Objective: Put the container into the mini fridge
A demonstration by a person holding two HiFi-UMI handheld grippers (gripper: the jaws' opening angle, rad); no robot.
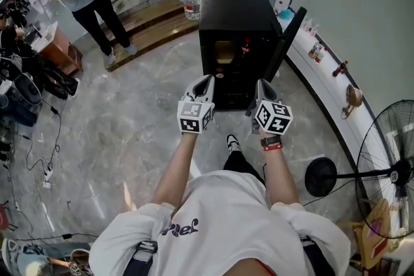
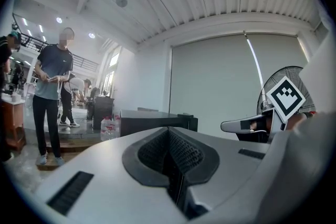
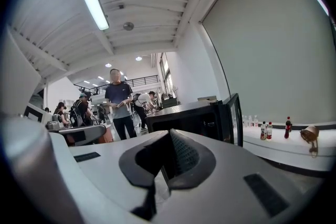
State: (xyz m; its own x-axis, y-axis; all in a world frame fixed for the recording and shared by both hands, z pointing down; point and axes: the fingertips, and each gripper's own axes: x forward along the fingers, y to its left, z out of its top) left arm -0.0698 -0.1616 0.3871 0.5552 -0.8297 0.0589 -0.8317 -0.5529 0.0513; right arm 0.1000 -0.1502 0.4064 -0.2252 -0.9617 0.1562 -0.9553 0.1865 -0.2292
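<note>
The left tool (image 1: 206, 79) and the right tool (image 1: 262, 83) hang side by side before the black box-shaped mini fridge (image 1: 233, 13) on the floor, each with its jaws pressed together on nothing. The fridge door (image 1: 288, 35) stands open, and a pale tan container (image 1: 224, 52) sits on the upper shelf inside.

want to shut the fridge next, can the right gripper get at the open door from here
Probably yes. The door of the mini fridge stands open just ahead of the right gripper, with nothing visible between them. Its jaws are shut and empty.
</note>
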